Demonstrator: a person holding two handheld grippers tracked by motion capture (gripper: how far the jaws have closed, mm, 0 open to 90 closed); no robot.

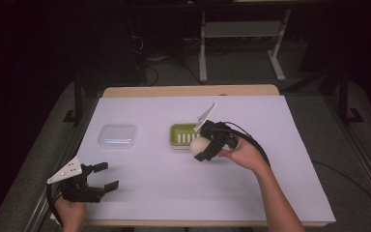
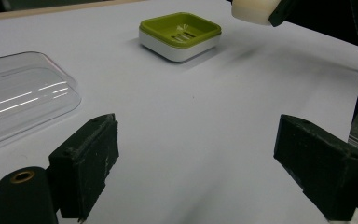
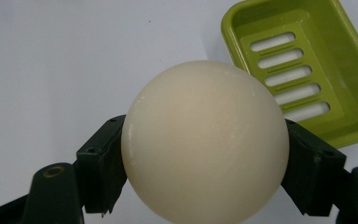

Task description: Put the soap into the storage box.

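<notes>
The right hand-held gripper (image 1: 204, 146) pinches a round, cream-white soap bar (image 3: 205, 142) between its two jaws, which press against the bar's left and right flanks. The bar is held clear of the bench (image 1: 149, 193), just beside the near right corner of the green soap dish (image 1: 182, 135). The slotted tray of the dish is empty, so pickup is judged complete and placement is not yet done; what remains is to carry the bar over the dish, lower it onto the slots and release it. The left hand-held gripper (image 1: 102, 176) rests near the front left edge of the bench with its jaws spread wide and holding nothing. A clear plastic lid (image 1: 117, 136) lies flat well left of the dish, untouched; fitting it probably follows.
</notes>
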